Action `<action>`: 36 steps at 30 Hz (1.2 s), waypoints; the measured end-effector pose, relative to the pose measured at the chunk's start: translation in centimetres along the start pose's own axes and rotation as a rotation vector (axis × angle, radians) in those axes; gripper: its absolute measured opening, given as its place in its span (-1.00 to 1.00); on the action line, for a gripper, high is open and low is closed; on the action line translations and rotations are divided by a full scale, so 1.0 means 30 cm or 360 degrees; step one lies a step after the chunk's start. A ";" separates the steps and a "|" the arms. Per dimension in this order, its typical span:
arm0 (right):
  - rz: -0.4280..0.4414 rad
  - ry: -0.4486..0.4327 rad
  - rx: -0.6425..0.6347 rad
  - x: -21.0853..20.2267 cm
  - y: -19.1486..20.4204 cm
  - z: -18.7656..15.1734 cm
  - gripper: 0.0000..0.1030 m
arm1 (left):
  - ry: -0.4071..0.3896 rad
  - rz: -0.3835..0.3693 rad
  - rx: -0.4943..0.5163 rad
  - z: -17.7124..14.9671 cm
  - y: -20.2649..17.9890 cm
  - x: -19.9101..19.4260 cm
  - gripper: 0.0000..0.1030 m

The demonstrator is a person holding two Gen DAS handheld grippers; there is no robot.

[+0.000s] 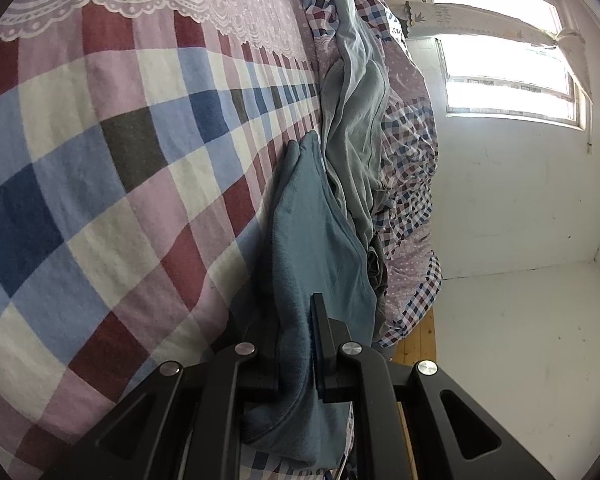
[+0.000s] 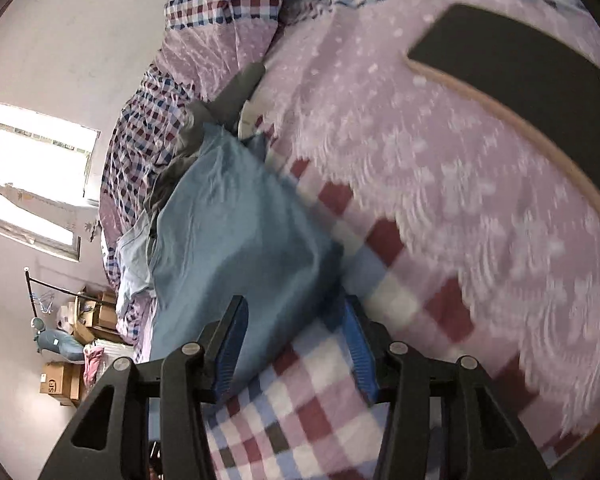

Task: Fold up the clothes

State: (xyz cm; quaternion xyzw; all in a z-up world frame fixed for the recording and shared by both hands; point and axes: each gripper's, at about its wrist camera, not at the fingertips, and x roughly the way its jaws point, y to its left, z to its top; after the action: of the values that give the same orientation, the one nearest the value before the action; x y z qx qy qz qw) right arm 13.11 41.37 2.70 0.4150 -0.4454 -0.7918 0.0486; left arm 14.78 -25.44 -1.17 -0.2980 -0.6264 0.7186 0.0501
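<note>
A teal blue fleece garment (image 1: pixel 312 236) lies along the edge of the plaid bed cover (image 1: pixel 100 152). My left gripper (image 1: pixel 298 344) is shut on the near end of this garment, with fabric pinched between its fingers. In the right wrist view the same blue garment (image 2: pixel 236 232) spreads ahead over the bed. My right gripper (image 2: pixel 296 328) stands open, its blue pads (image 2: pixel 358 344) wide apart, with the garment's near corner and plaid cover between them. I cannot tell whether the pads touch the cloth.
A pale grey-green cloth (image 1: pixel 356 112) and a checked duvet (image 1: pixel 408 184) are heaped beside the garment. A dark flat pad (image 2: pixel 520 76) lies on the lilac lace cover (image 2: pixel 420 160). Windows (image 1: pixel 500 40), cardboard boxes (image 2: pixel 60 380) and wooden floor (image 1: pixel 416 340) border the bed.
</note>
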 end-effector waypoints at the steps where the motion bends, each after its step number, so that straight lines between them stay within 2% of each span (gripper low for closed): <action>1: 0.0007 0.0000 0.0002 0.007 -0.003 0.010 0.01 | 0.0001 0.0001 -0.0001 0.000 0.000 0.001 -0.79; 7: 0.0061 0.0081 -0.0064 0.100 0.017 0.092 0.05 | 0.0007 0.0004 -0.0003 0.006 0.003 0.001 -0.79; 15: 0.0349 0.0262 -0.0067 0.202 0.019 0.202 0.05 | 0.0015 0.0013 0.0013 0.009 0.000 0.006 -0.79; 17: 0.0380 0.0324 -0.0103 0.235 0.032 0.224 0.05 | 0.0018 0.0016 0.0017 0.010 0.000 0.007 -0.79; 23: 0.0382 0.0406 -0.0201 0.300 0.073 0.239 0.05 | 0.0026 0.0021 0.0036 0.013 -0.004 0.012 -0.79; 26: 0.0339 0.0423 -0.0236 0.319 0.096 0.235 0.04 | 0.0028 0.0017 0.0050 0.015 -0.007 0.014 -0.79; 28: 0.0309 0.0418 -0.0268 0.324 0.110 0.232 -0.14 | 0.0026 0.0003 0.0046 0.017 -0.006 0.012 -0.79; 30: 0.0247 0.0445 -0.0307 0.334 0.121 0.222 -0.69 | 0.0025 -0.0010 0.0047 0.018 -0.007 0.011 -0.79; 33: 0.0190 0.0446 -0.0355 0.335 0.136 0.203 -0.82 | 0.0022 -0.0033 0.0058 0.020 -0.014 0.008 -0.81; 36: 0.0184 0.0389 -0.0398 0.301 0.161 0.196 -0.85 | 0.0019 -0.0065 0.0076 0.022 -0.026 0.001 -0.82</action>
State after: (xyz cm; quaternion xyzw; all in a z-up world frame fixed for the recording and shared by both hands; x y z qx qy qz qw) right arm 1.70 38.33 2.29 0.4725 -0.3573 -0.7807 0.1990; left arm 14.21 -25.83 -0.42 -0.2882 -0.6146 0.7304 0.0756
